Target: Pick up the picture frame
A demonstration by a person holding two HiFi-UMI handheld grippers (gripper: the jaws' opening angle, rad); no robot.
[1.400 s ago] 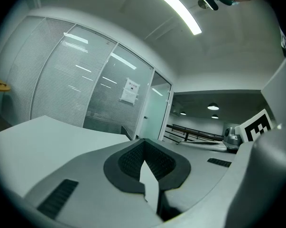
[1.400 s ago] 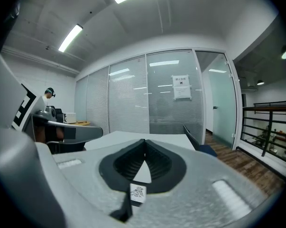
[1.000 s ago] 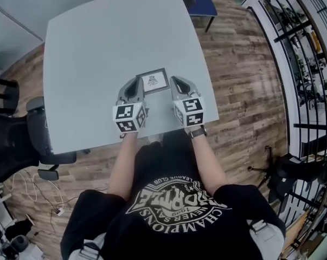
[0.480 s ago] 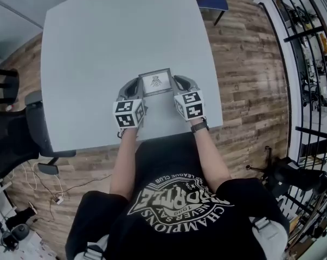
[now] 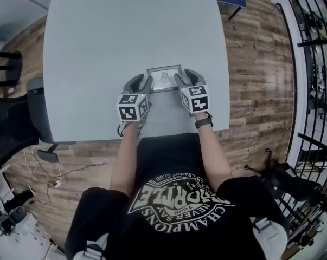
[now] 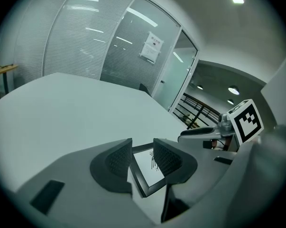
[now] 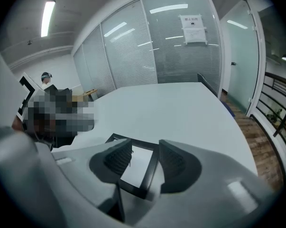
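On the bench (image 5: 125, 31), the frame (image 5: 164, 78) lies between my left tool (image 5: 143, 84) and right tool (image 5: 183, 80); their just-opened jaws straddle its side edges.

We are in an office meeting room. Glass walls (image 7: 180, 46) with blinds enclose it, a printed notice (image 7: 193, 28) taped to one pane. Strip lights (image 7: 47, 18) run overhead. A big pale counter (image 5: 125, 37) stands on a wood-plank floor (image 5: 255, 64), with a black swivel chair (image 5: 11, 129) beside it and a black railing (image 5: 315, 47) alongside.
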